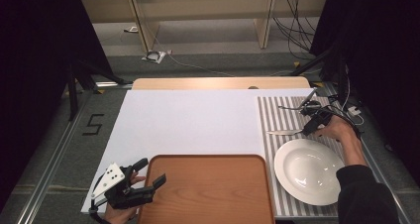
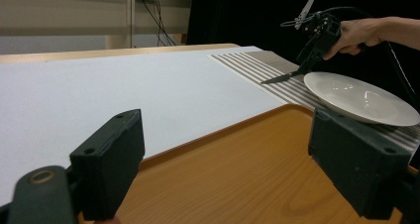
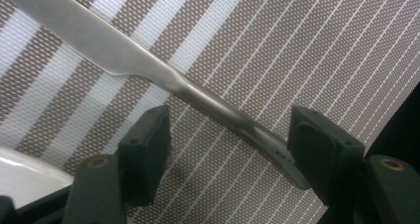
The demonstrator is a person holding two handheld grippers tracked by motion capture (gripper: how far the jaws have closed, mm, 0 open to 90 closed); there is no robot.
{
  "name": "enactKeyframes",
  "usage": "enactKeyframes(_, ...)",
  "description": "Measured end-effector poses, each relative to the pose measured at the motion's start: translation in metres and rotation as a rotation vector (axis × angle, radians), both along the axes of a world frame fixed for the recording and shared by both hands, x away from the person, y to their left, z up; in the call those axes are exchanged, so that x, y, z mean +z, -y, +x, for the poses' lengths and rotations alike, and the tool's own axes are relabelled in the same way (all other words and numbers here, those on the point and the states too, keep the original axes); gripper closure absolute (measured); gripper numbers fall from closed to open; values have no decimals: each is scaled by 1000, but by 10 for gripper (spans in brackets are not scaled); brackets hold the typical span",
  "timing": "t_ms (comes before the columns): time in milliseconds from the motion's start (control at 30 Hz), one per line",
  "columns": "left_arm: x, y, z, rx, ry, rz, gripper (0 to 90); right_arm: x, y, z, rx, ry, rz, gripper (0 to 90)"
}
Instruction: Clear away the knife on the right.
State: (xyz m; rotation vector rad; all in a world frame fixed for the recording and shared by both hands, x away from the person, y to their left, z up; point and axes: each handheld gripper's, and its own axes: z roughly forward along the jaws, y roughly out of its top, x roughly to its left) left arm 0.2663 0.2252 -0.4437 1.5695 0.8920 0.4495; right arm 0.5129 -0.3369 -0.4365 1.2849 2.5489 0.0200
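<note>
Two grippers are mine to run here, and the work sits with the right one. My right gripper [image 1: 311, 123] hangs over the striped mat [image 1: 277, 116] at the table's right side, jaws spread, with a knife [image 3: 163, 78] lying between them. In the right gripper view the handle runs slantwise through the gap, touching neither pad that I can tell; the far end of the handle passes close by the right jaw. So it is open around the handle, not yet holding it.

The knife [image 1: 284, 132] lies flat on the mat just beyond the plate [image 1: 309, 170], blade pointing left toward the white sheet [image 1: 188, 120].

I judge it to be stiff, thin, light metal, and slick. It lies low against the woven mat, so the pads must come right down to the cloth to catch it. I would close on the handle near where it thickens behind the blade, not on the tapering blade, which would likely twist out. A grip far back on the handle would let the blade droop.

The plate looks like glazed ceramic, breakable, and near the knife; I would keep clear of its rim.

My left gripper [image 1: 141, 180] rests open at the left edge of the wooden tray [image 1: 208, 189], holding nothing.
</note>
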Motion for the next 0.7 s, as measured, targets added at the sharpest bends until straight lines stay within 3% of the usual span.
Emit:
enactKeyframes(400, 0, 1, 0, -2, 1, 2, 142, -6, -7, 7, 17, -36, -44, 379)
enactKeyframes(500, 0, 1, -1, -2, 3, 1, 142, -9, -8, 9, 27, -59, -76, 392)
enactKeyframes(700, 0, 0, 0, -2, 3, 3, 142, -12, -8, 11, 30, -70, -69, 442)
